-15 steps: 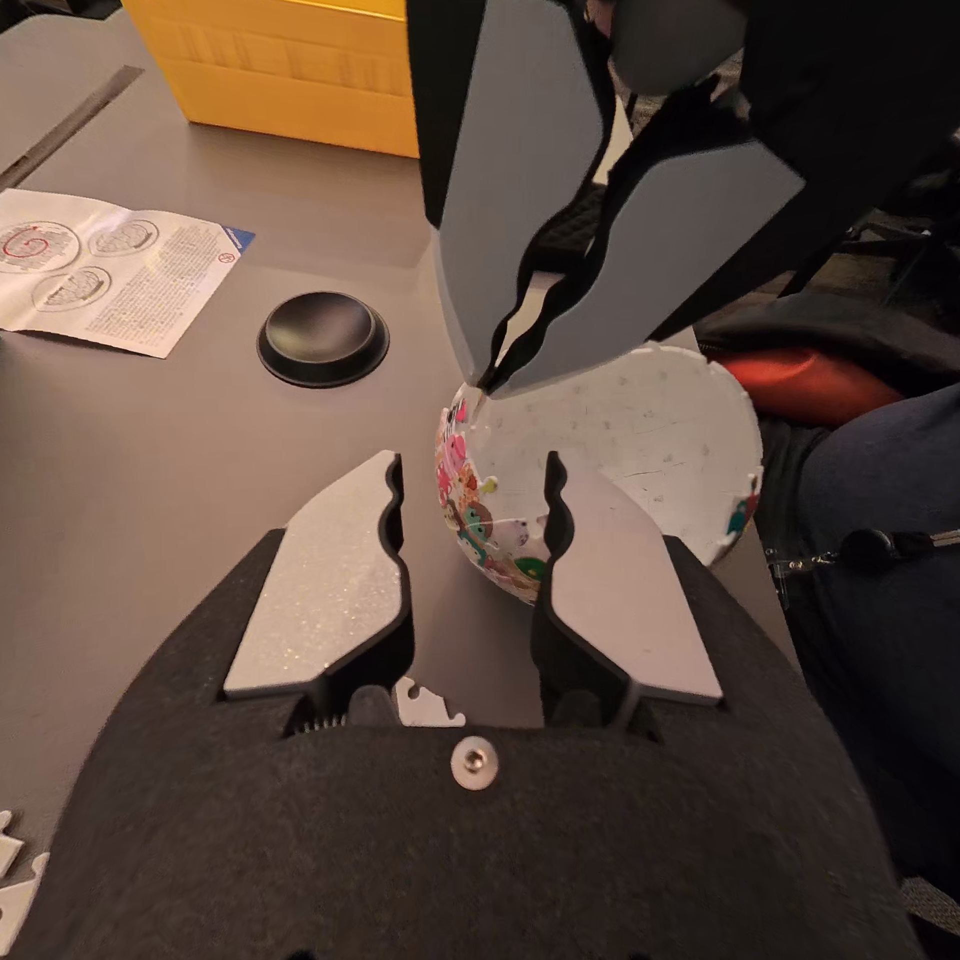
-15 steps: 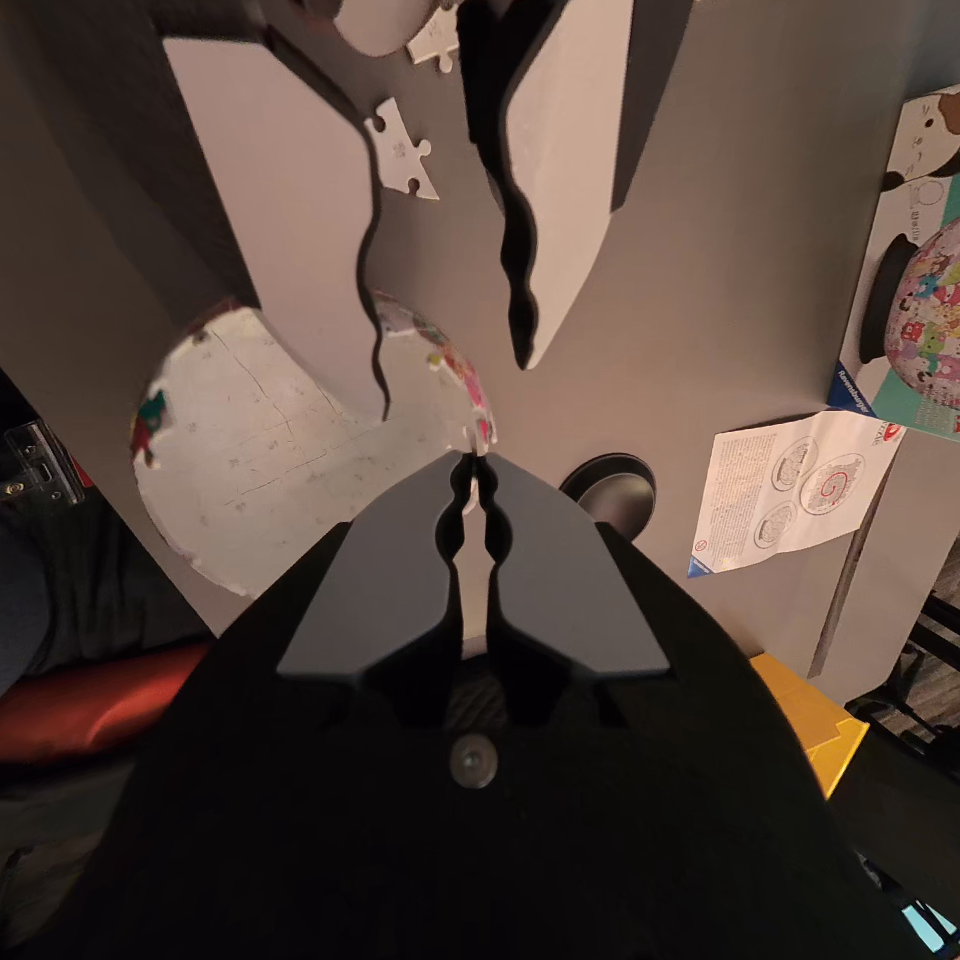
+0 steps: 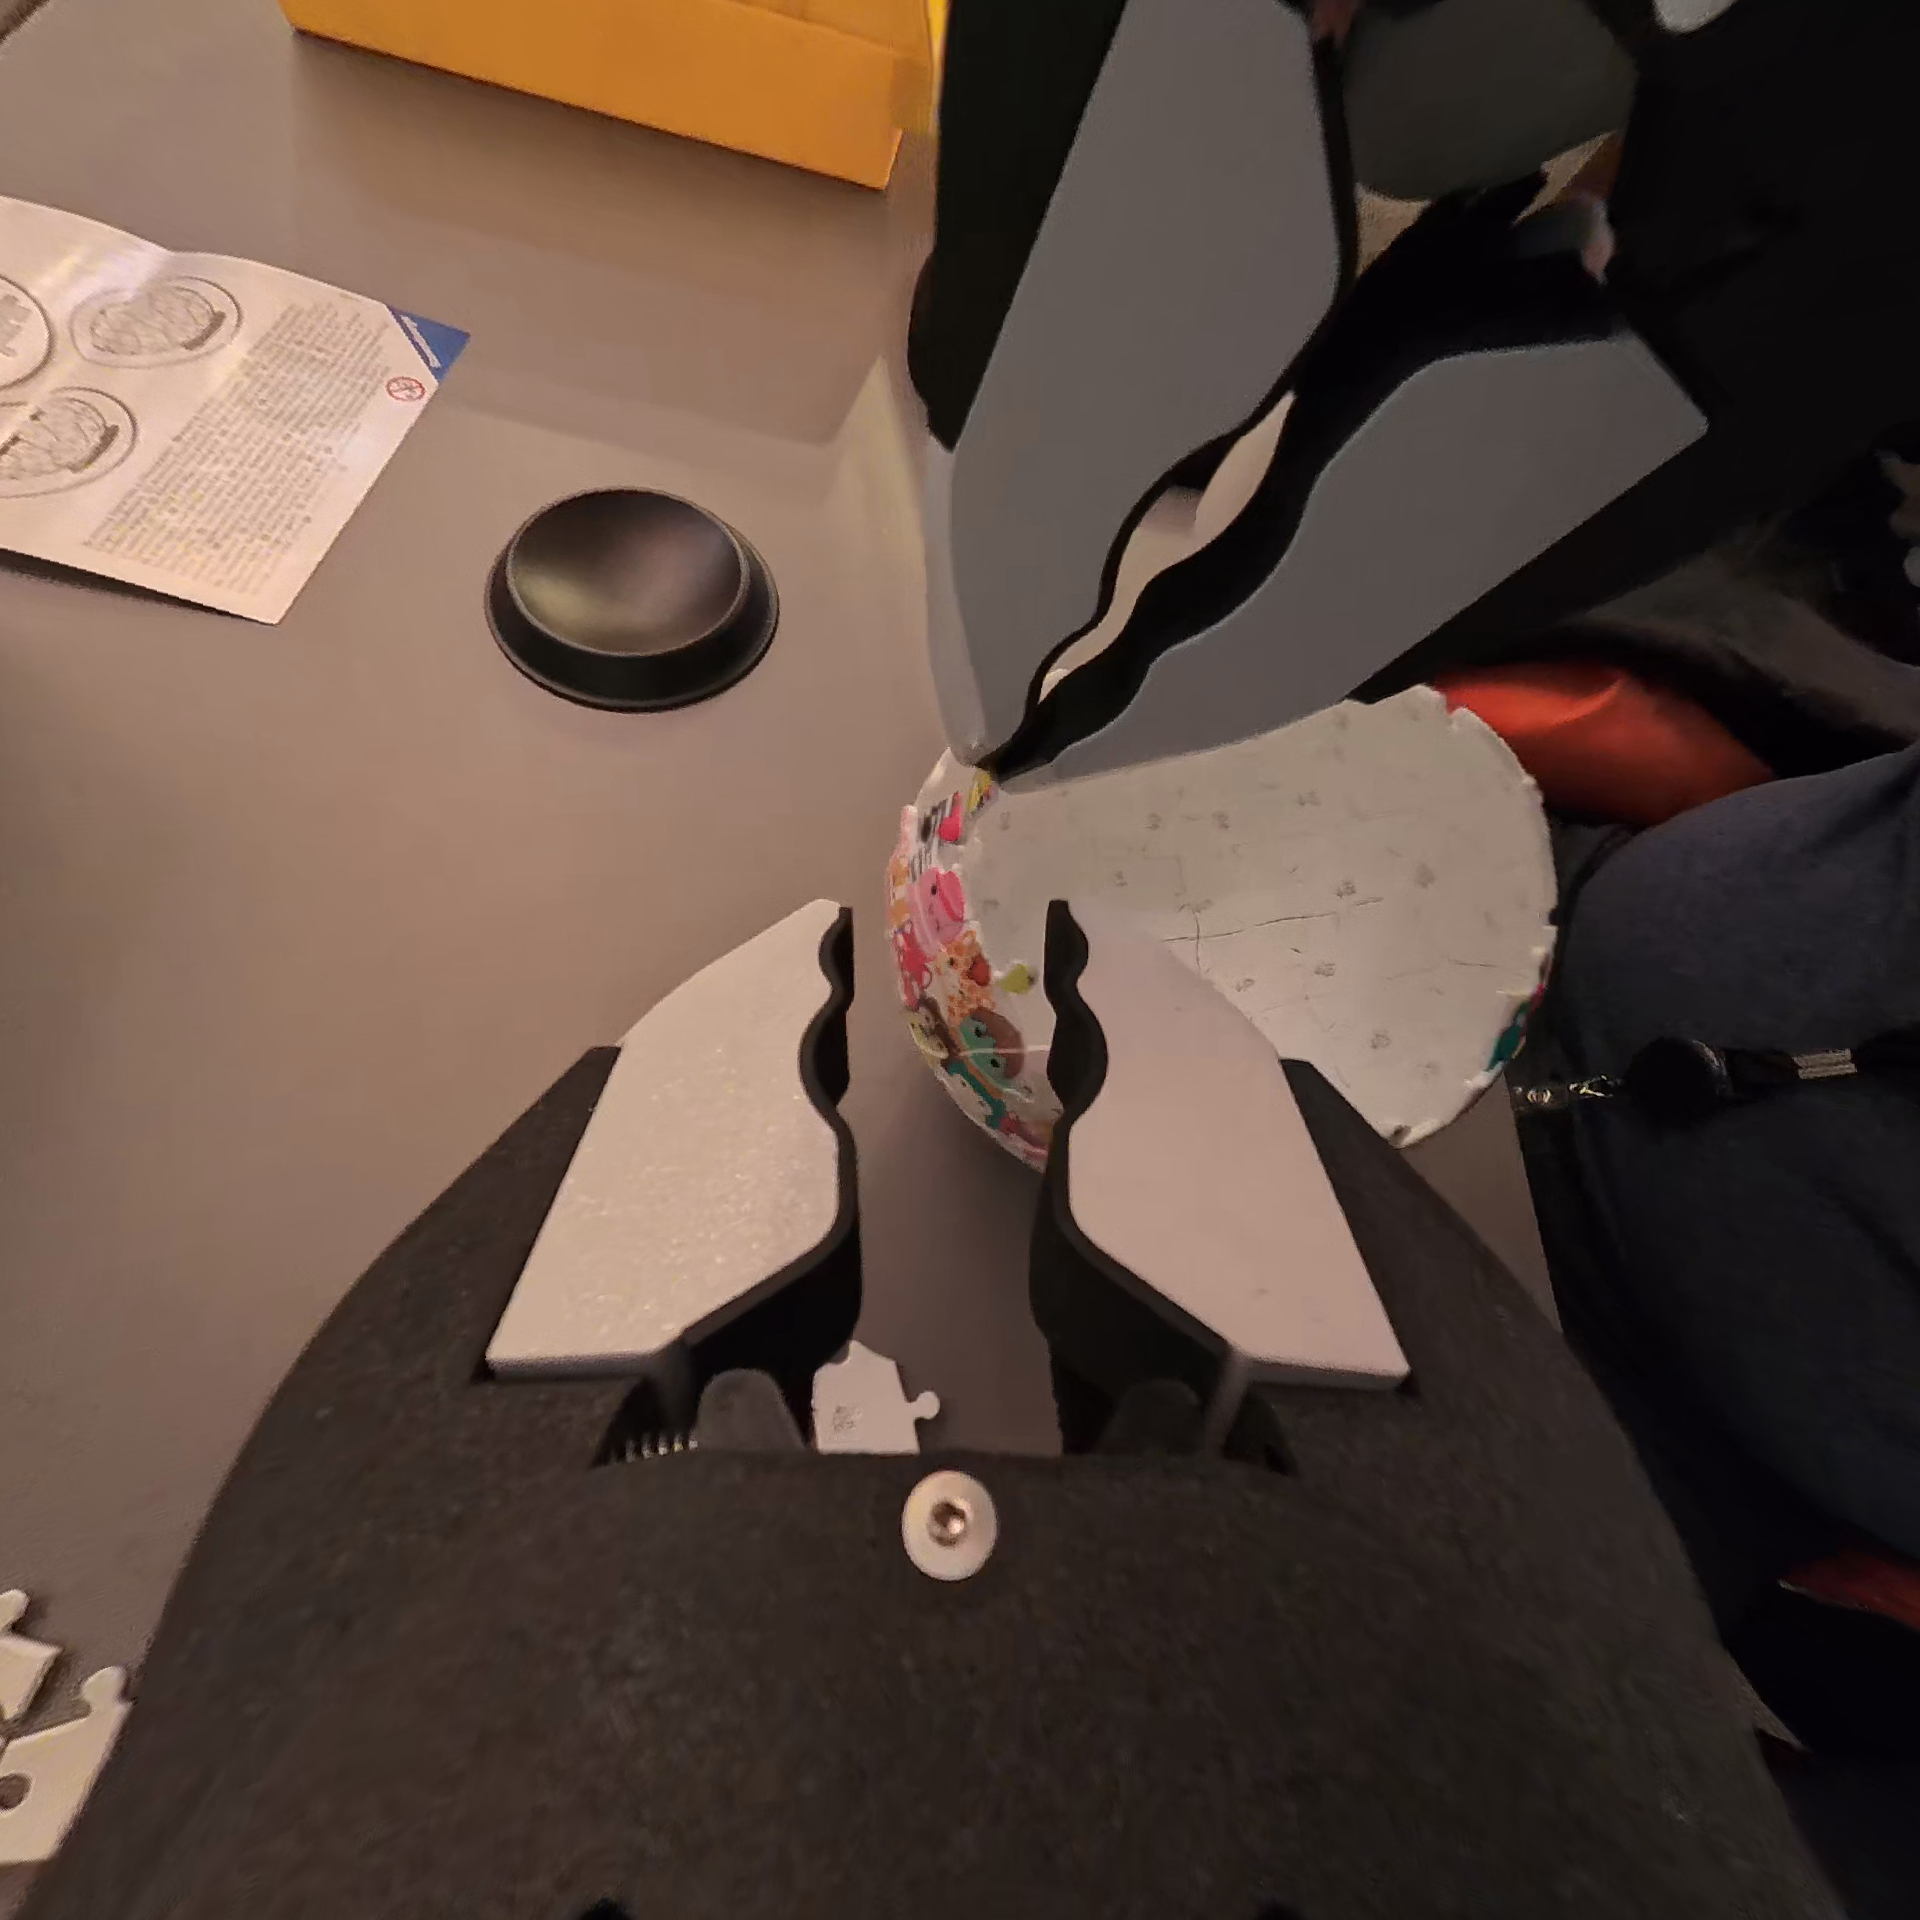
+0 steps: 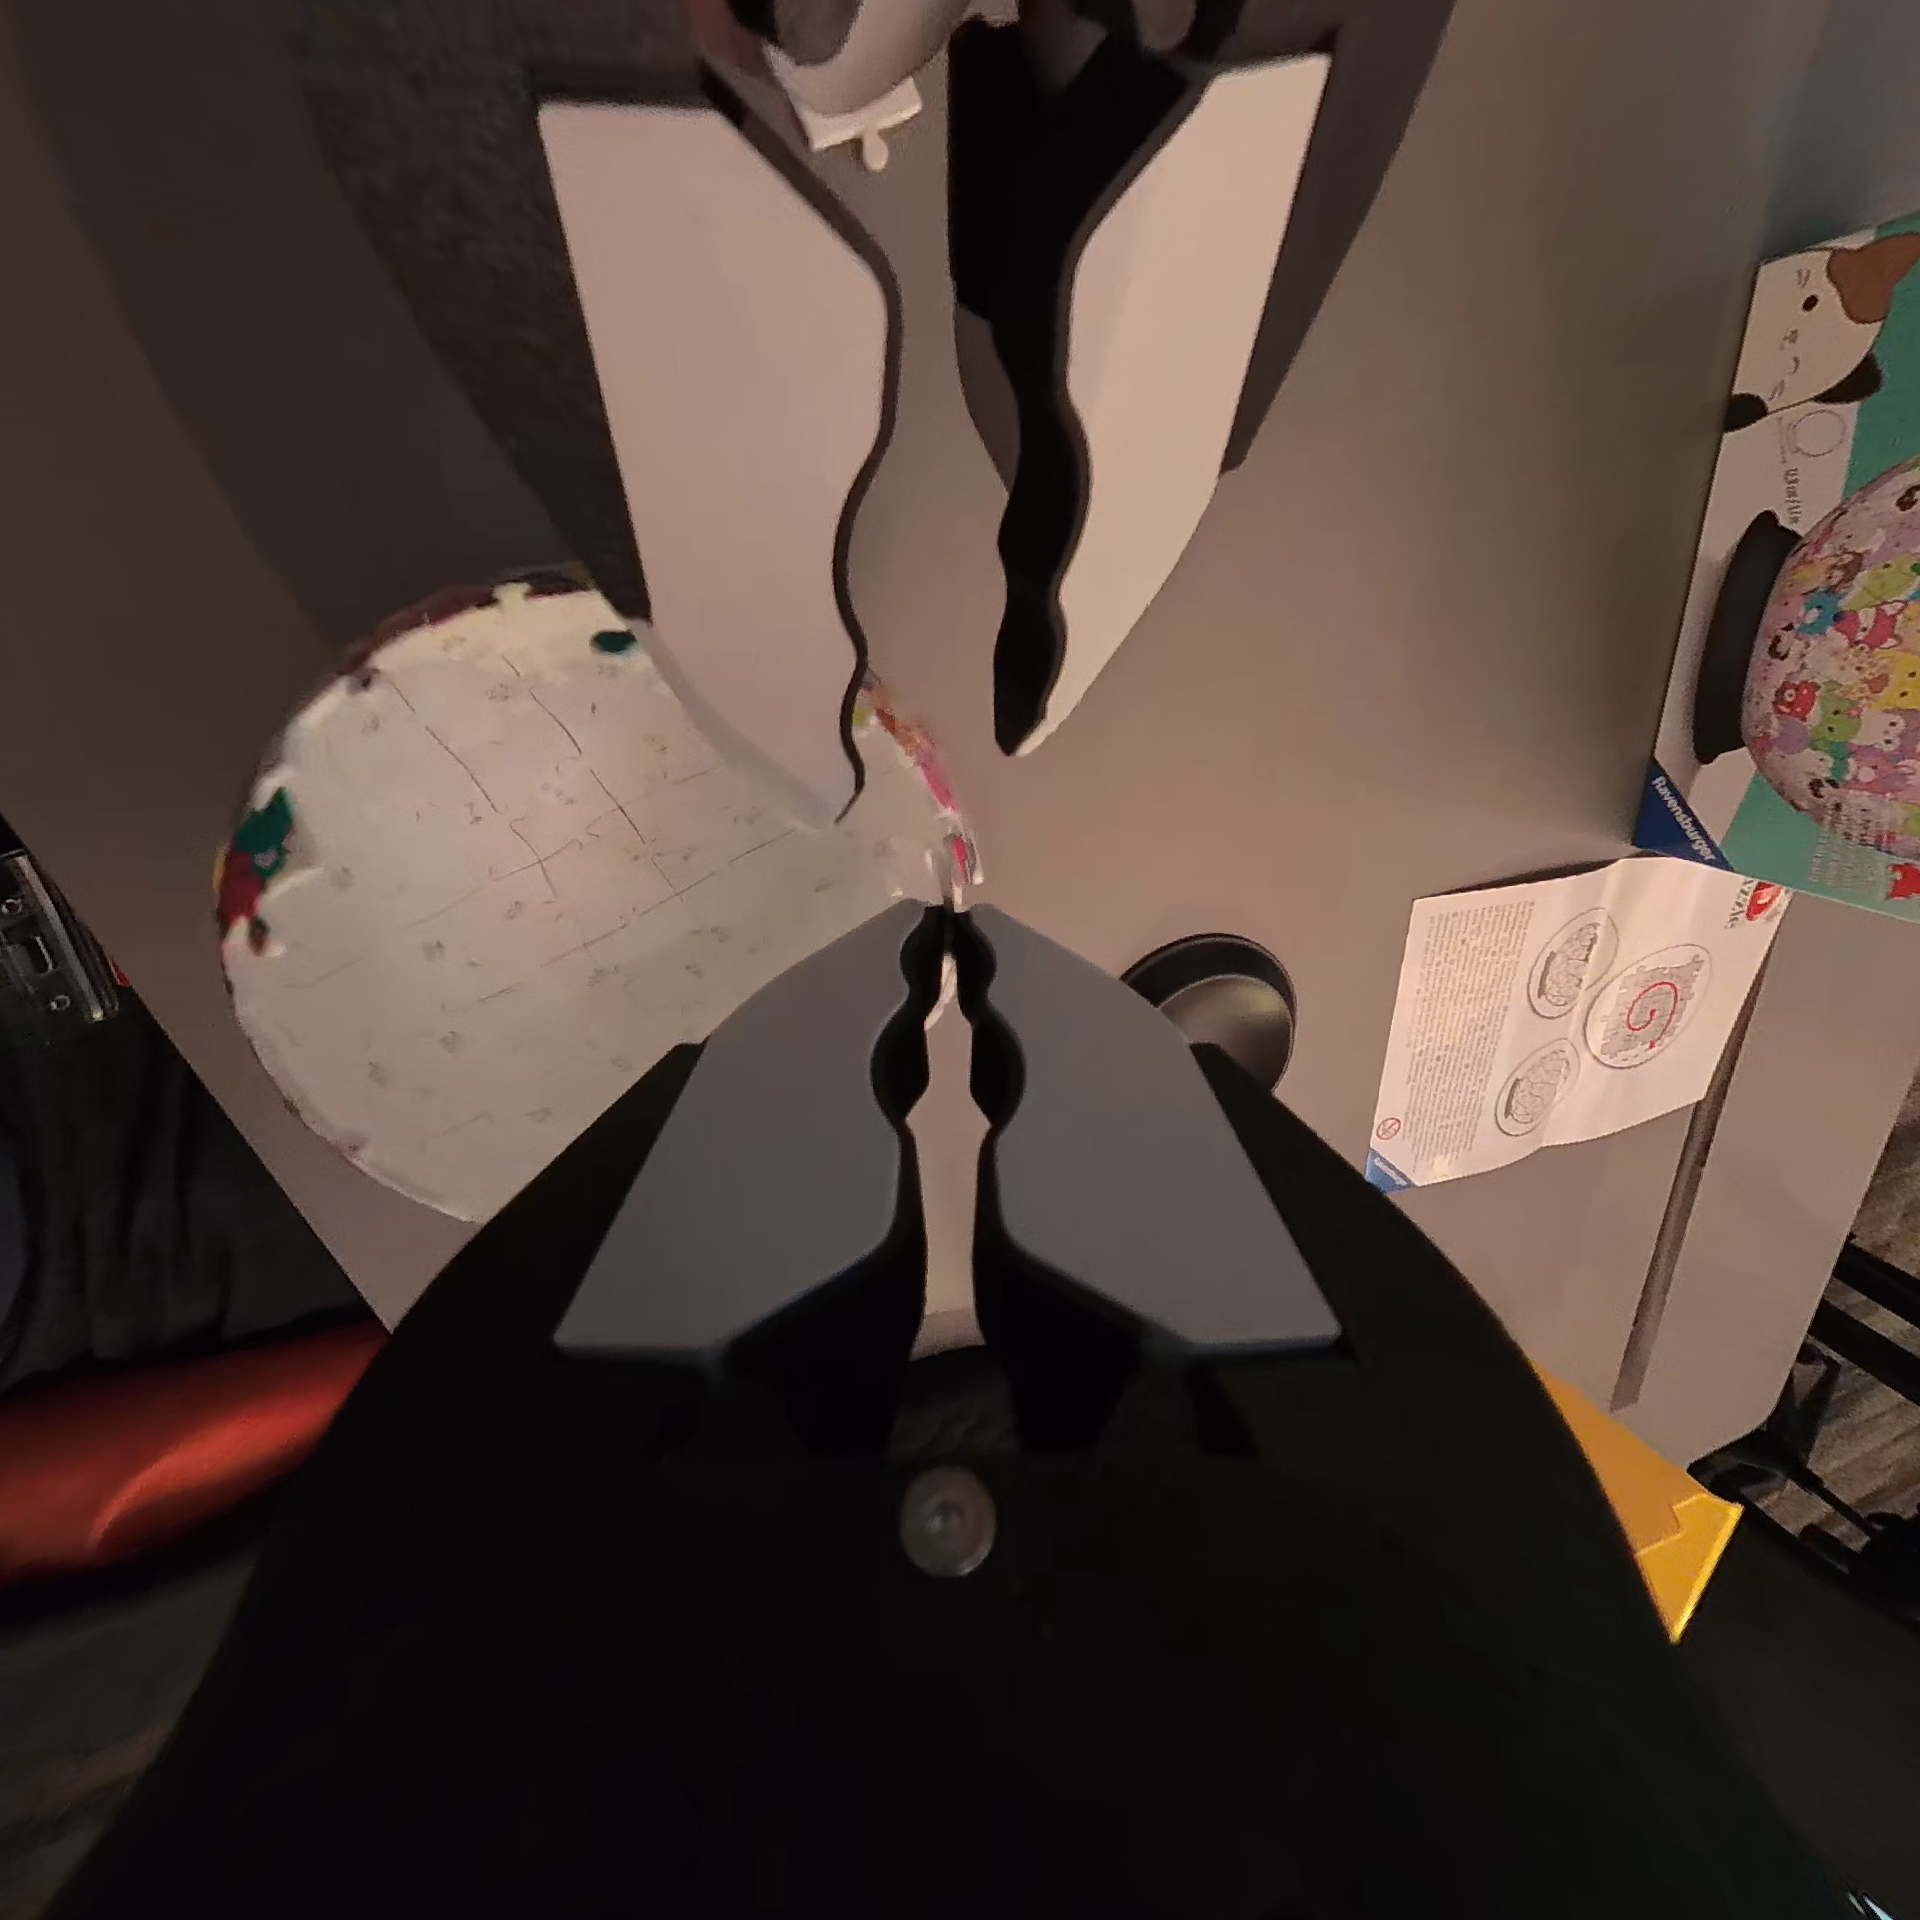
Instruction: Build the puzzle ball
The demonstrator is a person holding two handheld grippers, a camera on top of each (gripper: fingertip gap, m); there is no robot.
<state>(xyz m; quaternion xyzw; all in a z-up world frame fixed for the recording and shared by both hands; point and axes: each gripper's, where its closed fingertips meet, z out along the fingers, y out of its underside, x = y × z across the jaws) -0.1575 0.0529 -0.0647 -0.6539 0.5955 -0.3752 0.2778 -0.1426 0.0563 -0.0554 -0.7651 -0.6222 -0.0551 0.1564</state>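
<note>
The half-built puzzle ball is a bowl, white inside and printed with colourful figures outside, lying on its side near the grey table's right edge. It also shows in the right wrist view. My left gripper is open, its jaws standing either side of the ball's wall, one inside and one outside. My right gripper comes down from above and is shut on a thin white puzzle piece at the ball's rim. The left gripper shows opposite it.
A black round stand sits left of the ball, with a paper leaflet and a yellow box beyond. The puzzle's box lies farther off. Loose white pieces lie under my left gripper. A person's leg is beside the table edge. My two grippers' fingertips are within a few centimetres of each other.
My left gripper's jaws have narrowed around the ball's wall and it has edged closer. The right gripper stays shut at the rim.
</note>
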